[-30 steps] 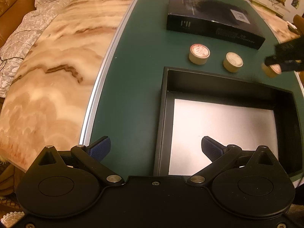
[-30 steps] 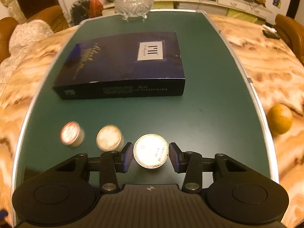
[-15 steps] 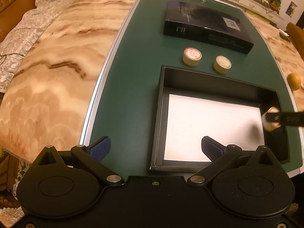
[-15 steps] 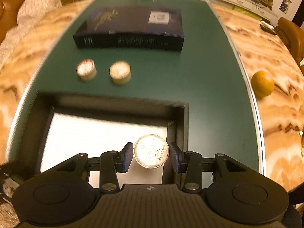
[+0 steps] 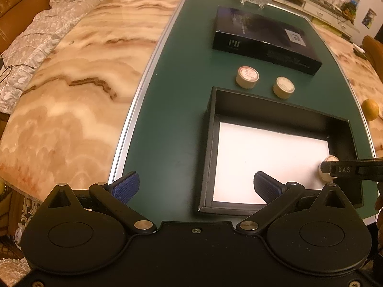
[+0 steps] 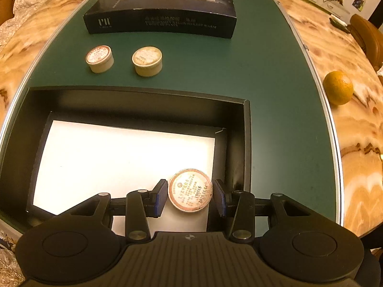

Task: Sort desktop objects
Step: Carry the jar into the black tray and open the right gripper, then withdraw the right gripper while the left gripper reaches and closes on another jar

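1. Green felt tabletop carried a black open box with a white floor.
2. Your right gripper straddled the round cream tin inside it, pads slightly apart.
3. Your left gripper hovered wide open.

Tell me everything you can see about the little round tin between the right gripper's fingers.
The round tin is a squat cream-coloured cylinder whose flat pale lid has a reddish ring and small print, including digits. It sits upright inside the black tray, over its white liner, near the right wall. The right gripper brackets it, with small gaps at the blue pads.
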Demonstrator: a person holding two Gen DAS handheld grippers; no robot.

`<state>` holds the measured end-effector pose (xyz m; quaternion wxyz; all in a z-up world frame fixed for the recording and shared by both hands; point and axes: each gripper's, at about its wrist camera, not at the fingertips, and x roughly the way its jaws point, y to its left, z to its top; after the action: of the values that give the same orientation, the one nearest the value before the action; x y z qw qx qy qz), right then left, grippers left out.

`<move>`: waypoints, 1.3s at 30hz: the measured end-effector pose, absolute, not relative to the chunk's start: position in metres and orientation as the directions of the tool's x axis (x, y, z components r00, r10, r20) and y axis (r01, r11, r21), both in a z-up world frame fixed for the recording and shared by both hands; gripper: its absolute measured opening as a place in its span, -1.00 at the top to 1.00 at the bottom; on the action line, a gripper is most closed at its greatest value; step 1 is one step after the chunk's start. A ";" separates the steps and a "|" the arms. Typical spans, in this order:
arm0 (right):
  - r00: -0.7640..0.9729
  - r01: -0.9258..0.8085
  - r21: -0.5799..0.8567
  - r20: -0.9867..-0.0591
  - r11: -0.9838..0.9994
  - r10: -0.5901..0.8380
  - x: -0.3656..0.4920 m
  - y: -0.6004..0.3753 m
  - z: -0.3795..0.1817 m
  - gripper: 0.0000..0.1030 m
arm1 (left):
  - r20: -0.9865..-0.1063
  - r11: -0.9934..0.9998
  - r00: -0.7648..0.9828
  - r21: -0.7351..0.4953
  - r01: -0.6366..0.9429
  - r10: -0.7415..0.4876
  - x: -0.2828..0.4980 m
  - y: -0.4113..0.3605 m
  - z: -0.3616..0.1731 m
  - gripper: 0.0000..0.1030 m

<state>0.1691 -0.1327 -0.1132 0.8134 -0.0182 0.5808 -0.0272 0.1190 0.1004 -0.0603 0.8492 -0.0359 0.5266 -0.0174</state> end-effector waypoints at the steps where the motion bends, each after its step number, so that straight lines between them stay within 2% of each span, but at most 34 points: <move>1: 0.324 0.025 -0.060 -0.944 0.998 -0.065 0.169 -0.133 -0.114 0.12 | -0.893 0.997 0.445 -0.078 -0.007 -0.067 0.119 0.100 -0.060 -1.00; 7: 0.325 0.039 -0.040 -0.944 0.998 -0.051 0.167 -0.137 -0.116 0.11 | -0.895 0.997 0.441 -0.075 -0.005 -0.065 0.120 0.098 -0.061 -1.00; 13: 0.358 0.046 -0.013 -0.933 0.999 -0.028 0.162 -0.136 -0.108 -0.20 | -0.894 0.997 0.443 -0.072 -0.001 -0.064 0.121 0.096 -0.061 -1.00; 20: 0.450 0.060 -0.027 -0.892 0.998 -0.051 0.145 -0.136 -0.082 -0.24 | -0.886 0.995 0.453 -0.101 0.014 -0.097 0.123 0.092 -0.057 -1.00; 22: 0.474 0.068 -0.030 -0.878 0.997 -0.059 0.140 -0.136 -0.074 -0.35 | -0.885 0.995 0.456 -0.097 0.029 -0.100 0.125 0.088 -0.056 -1.00; 25: 0.510 0.077 -0.016 -0.859 0.997 -0.053 0.129 -0.136 -0.062 -0.39 | -0.880 0.996 0.465 -0.089 0.033 -0.094 0.127 0.083 -0.054 -1.00; 31: 0.566 0.105 0.017 -0.823 0.994 -0.046 0.110 -0.136 -0.043 -0.77 | -0.871 0.997 0.485 -0.069 0.035 -0.077 0.138 0.073 -0.050 -1.00; 33: 0.578 0.108 0.019 -0.815 0.994 -0.047 0.104 -0.135 -0.039 -0.84 | -0.867 0.997 0.493 -0.066 0.029 -0.072 0.143 0.072 -0.048 -1.00; 39: 0.595 0.126 0.054 -0.803 0.991 -0.032 0.094 -0.142 -0.033 -0.85 | -0.857 0.998 0.510 -0.049 0.050 -0.067 0.165 0.061 -0.041 -1.00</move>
<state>0.0935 -0.1420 -0.0332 0.8915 0.0525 0.4478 -0.0441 0.1650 0.0614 -0.0409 0.8690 -0.0088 0.4936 -0.0338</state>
